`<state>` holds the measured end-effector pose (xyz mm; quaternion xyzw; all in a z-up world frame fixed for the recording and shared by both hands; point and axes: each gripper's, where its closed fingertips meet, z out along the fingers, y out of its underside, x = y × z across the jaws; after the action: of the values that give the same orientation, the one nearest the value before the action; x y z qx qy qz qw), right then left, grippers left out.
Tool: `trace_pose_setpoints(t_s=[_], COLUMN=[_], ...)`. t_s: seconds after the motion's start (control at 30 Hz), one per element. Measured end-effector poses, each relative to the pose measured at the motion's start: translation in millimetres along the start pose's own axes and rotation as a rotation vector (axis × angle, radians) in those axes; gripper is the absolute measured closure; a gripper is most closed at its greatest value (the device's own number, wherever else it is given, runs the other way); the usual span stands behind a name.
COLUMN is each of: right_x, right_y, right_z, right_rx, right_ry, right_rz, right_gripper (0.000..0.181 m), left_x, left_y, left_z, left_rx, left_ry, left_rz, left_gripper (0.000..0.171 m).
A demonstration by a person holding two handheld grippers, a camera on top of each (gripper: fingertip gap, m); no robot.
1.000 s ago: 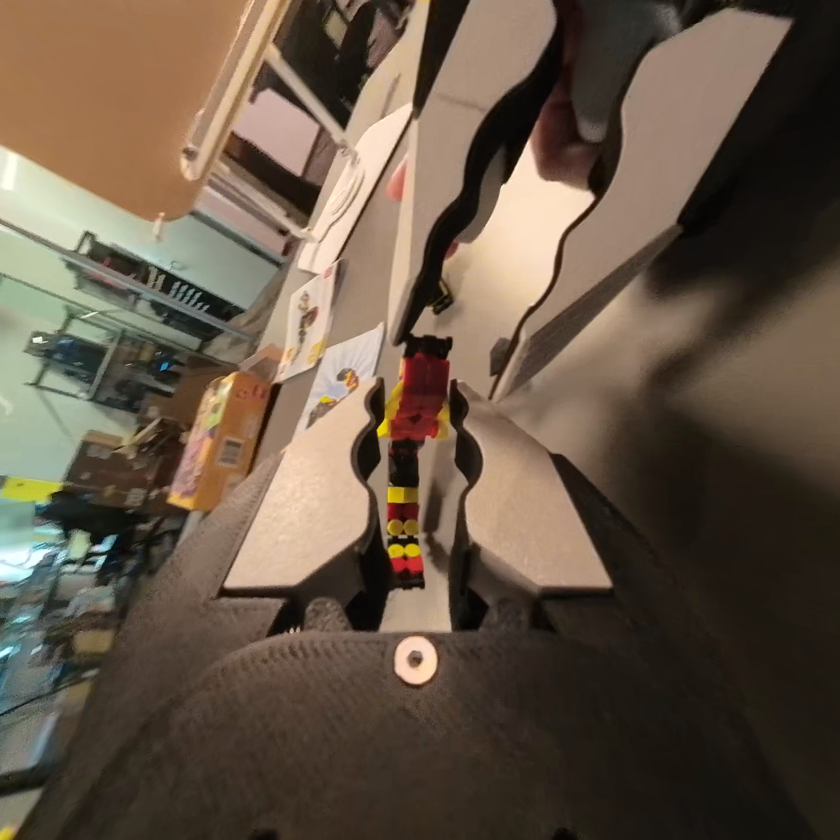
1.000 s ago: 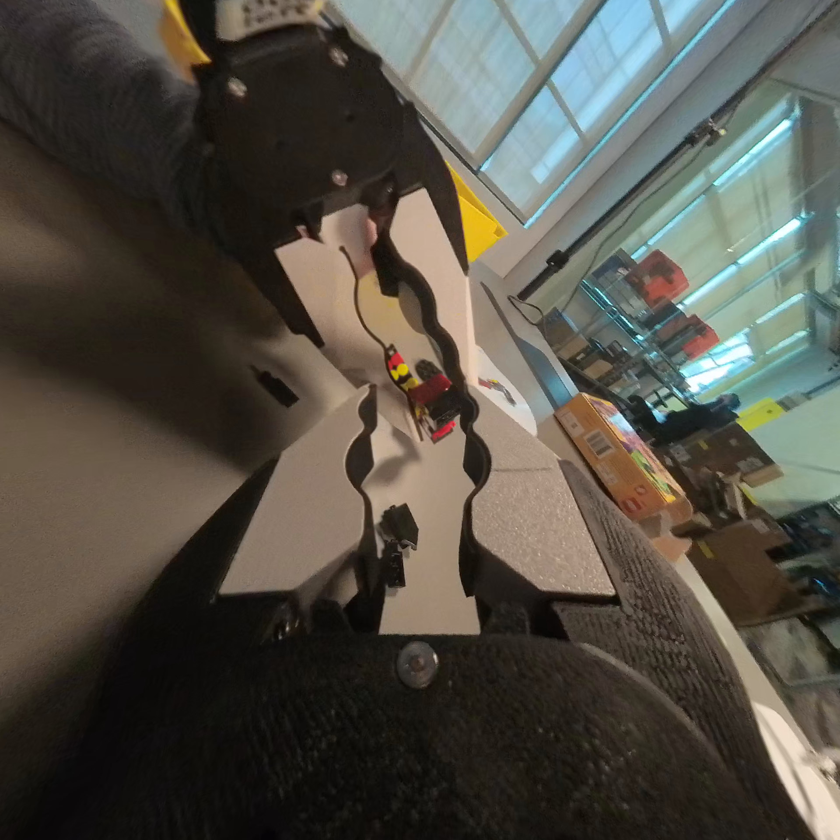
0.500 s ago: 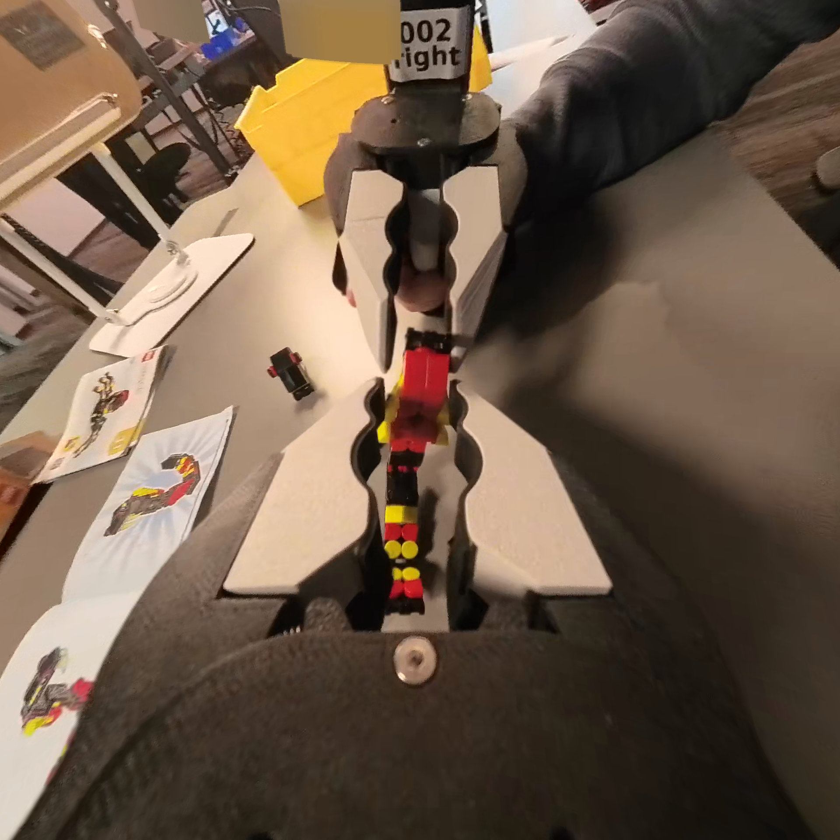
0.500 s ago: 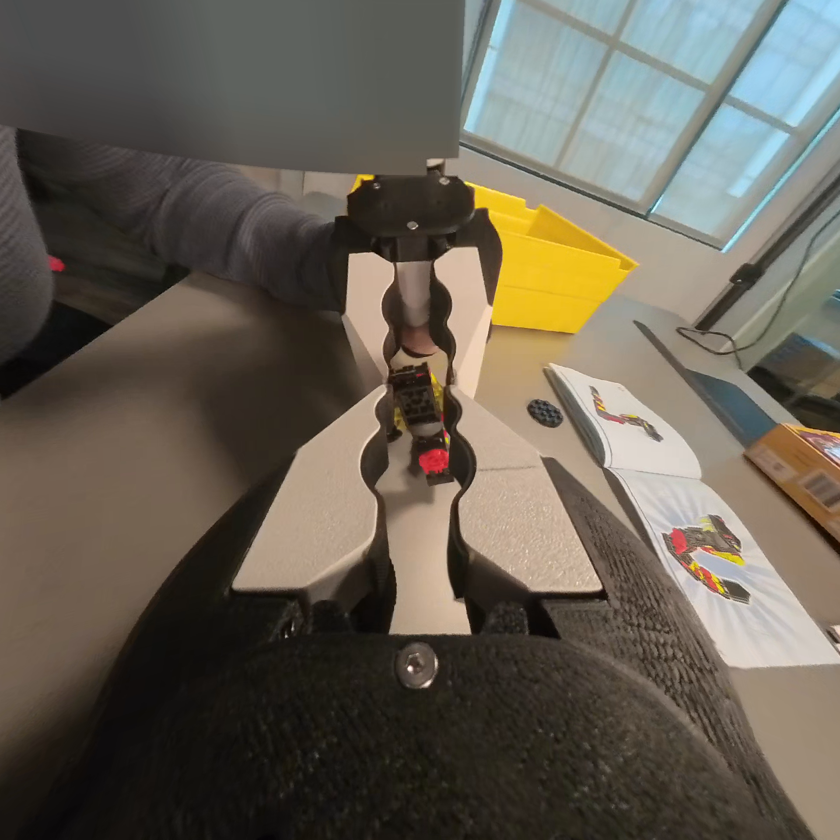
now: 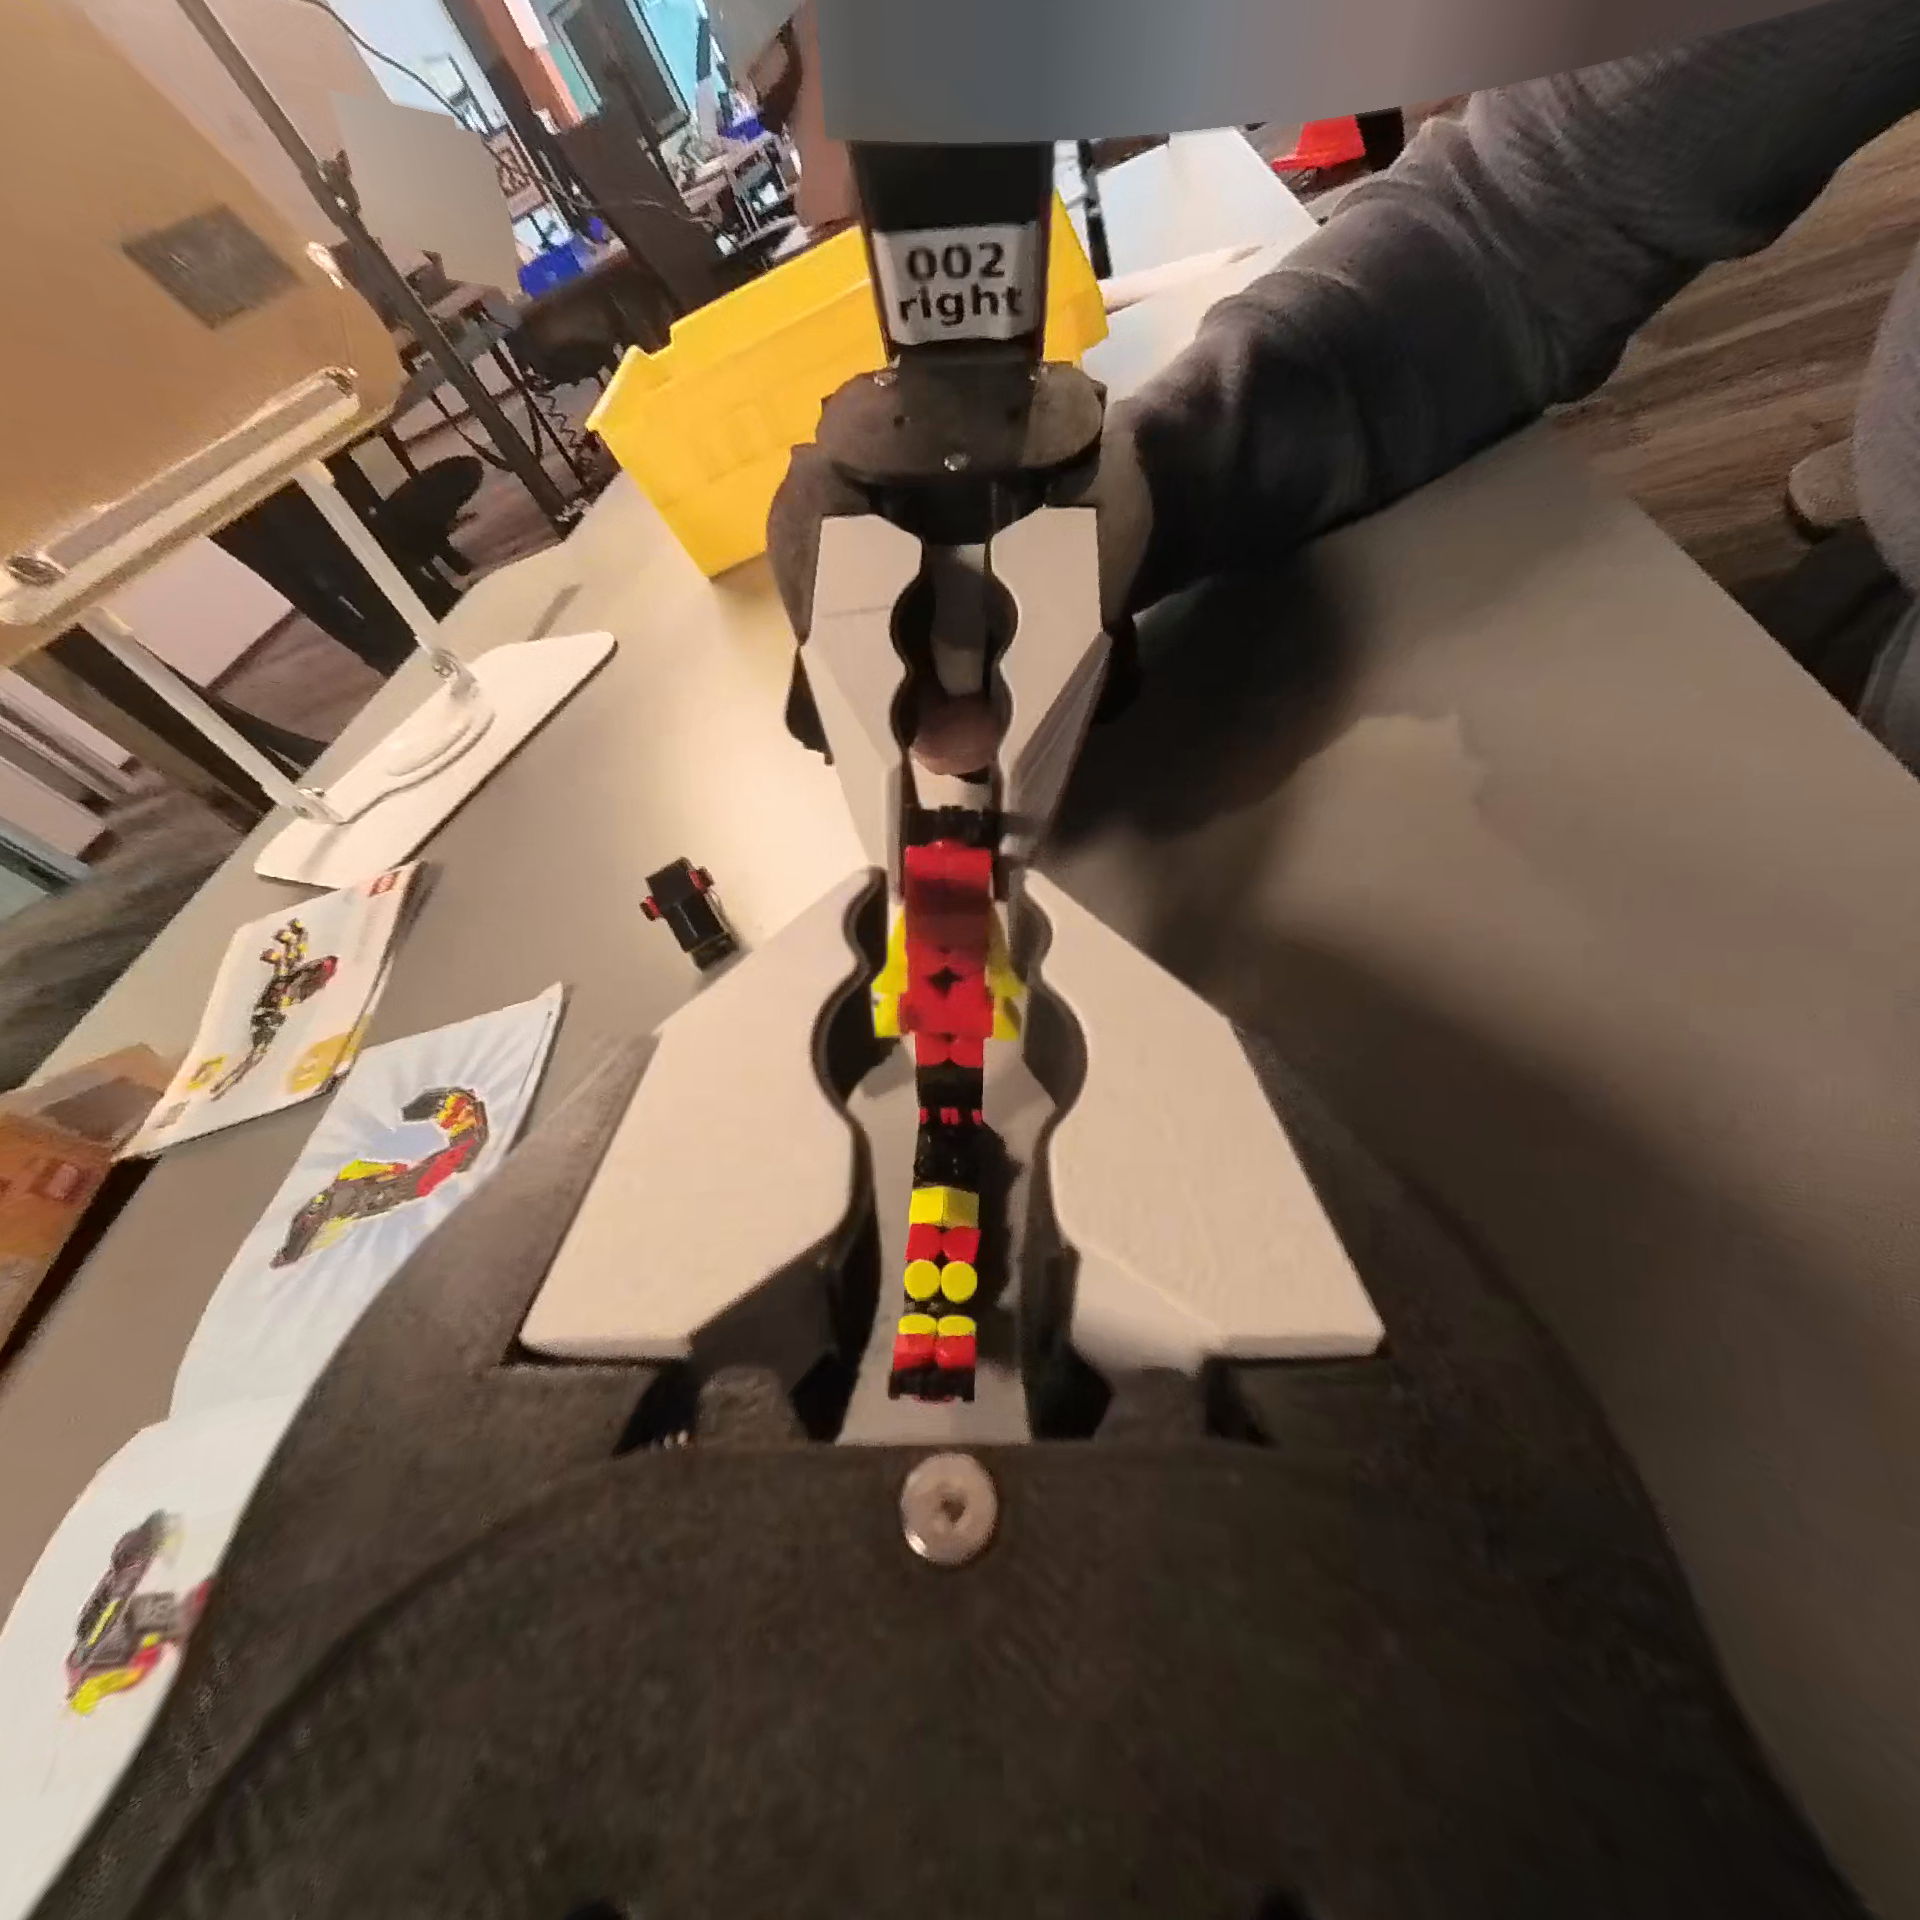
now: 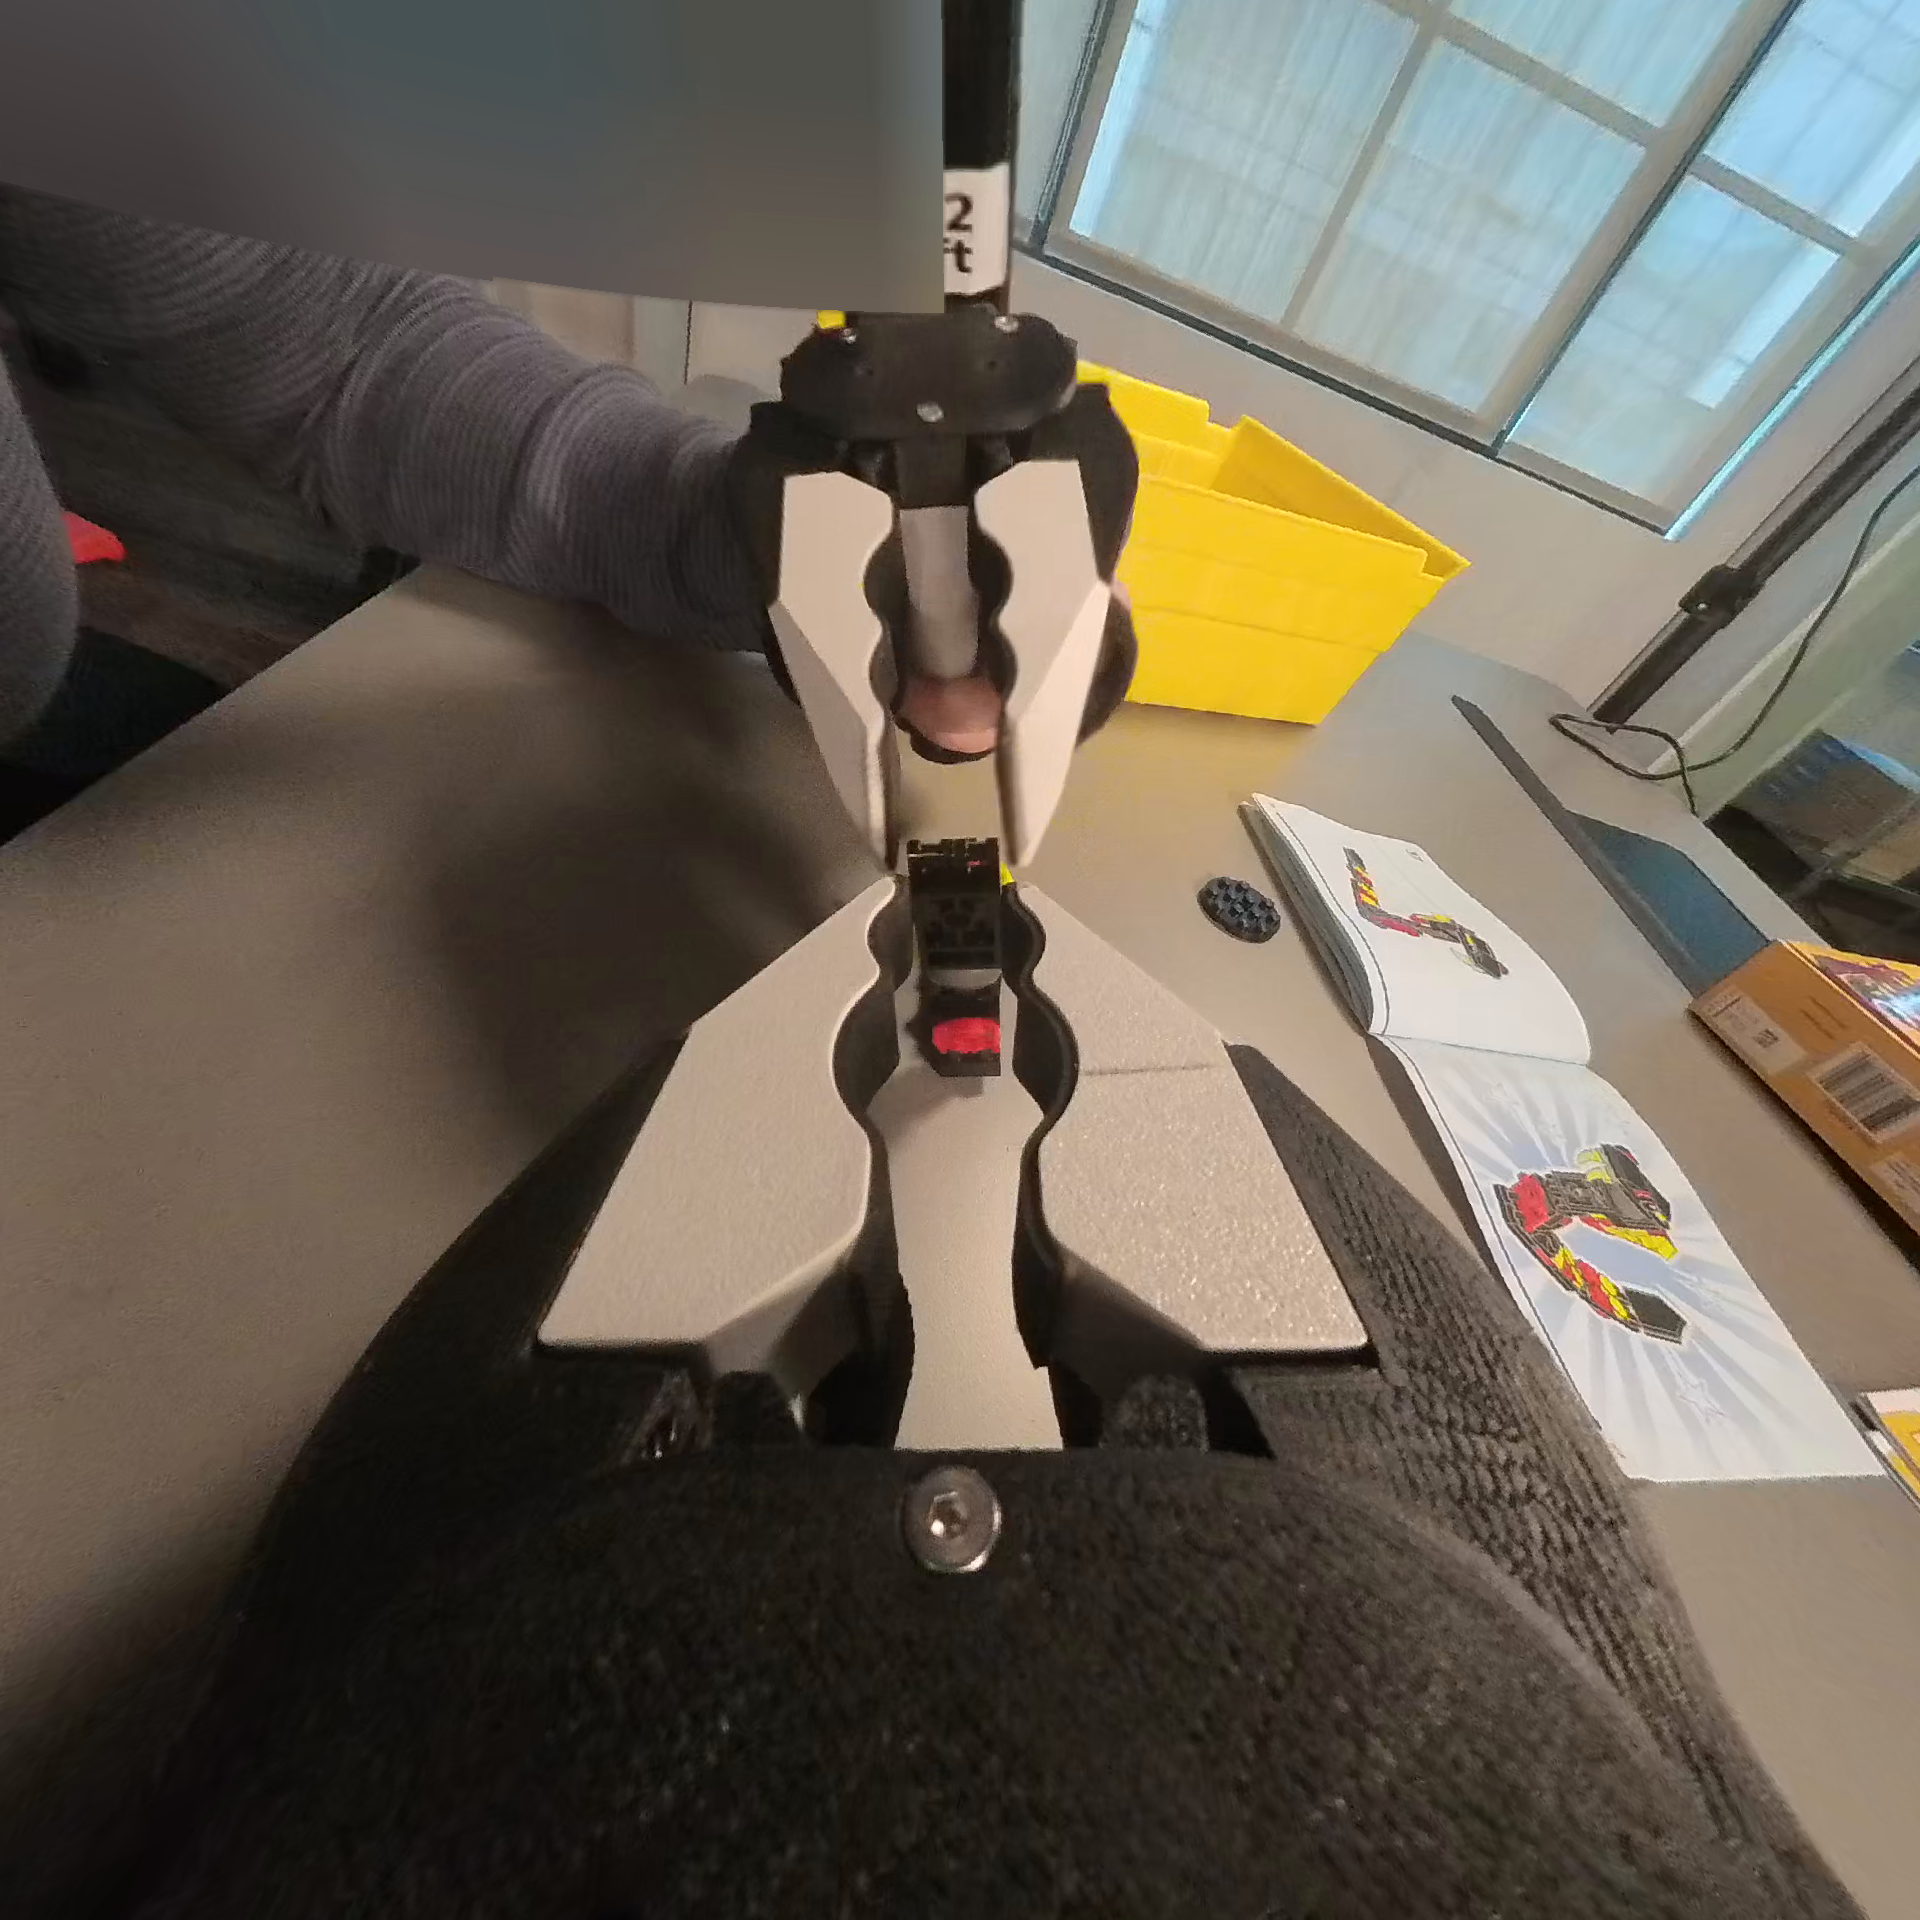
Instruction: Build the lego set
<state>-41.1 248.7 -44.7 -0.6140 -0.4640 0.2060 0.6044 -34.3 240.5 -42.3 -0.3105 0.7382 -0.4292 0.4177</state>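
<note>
A long red, yellow and black lego model (image 5: 945, 977) lies along my left gripper (image 5: 951, 935), whose fingers are shut on its red and yellow part. My right gripper (image 6: 951, 935) faces the left one tip to tip and is shut on the model's black end (image 6: 954, 925), which has a red stud (image 6: 964, 1036). In the left wrist view the right gripper (image 5: 951, 831) clamps that black end just past my left fingertips. In the right wrist view the left gripper (image 6: 948, 842) stands straight across. Both hold the model above the grey table (image 5: 1455, 831).
A small black and red lego part (image 5: 686, 914) and a round black piece (image 6: 1236, 909) lie on the table. Open instruction booklets (image 6: 1434, 956) (image 5: 343, 1195), a yellow bin (image 6: 1268, 561), a white lamp base (image 5: 436, 748) and an orange box (image 6: 1829, 1049) stand around. Grey sleeves (image 5: 1403, 312) are behind the grippers. The grippers are tip to tip, or close to it.
Both grippers swung level and face each other. My right gripper was open, came up to the model's black end and shut on it. My left gripper kept the model and tightened a little.
</note>
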Motion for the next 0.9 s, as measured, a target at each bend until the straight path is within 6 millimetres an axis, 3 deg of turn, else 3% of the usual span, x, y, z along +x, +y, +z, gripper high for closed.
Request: trace_pose_setpoints(t_s=[0.6, 0.9], right_x=[-5.6, -5.4], right_y=[0.7, 2.1], right_z=[3.3, 4.9], right_rx=[-0.043, -0.053], right_ry=[0.012, 0.033], right_rz=[-0.132, -0.174], right_gripper=[0.167, 0.167], left_x=[6.7, 6.7], left_y=[-1.0, 2.1], left_z=[1.5, 0.9], left_rx=[-0.016, -0.088], left_ry=[0.036, 0.006], left_rz=[-0.001, 0.08], left_gripper=[0.156, 0.156])
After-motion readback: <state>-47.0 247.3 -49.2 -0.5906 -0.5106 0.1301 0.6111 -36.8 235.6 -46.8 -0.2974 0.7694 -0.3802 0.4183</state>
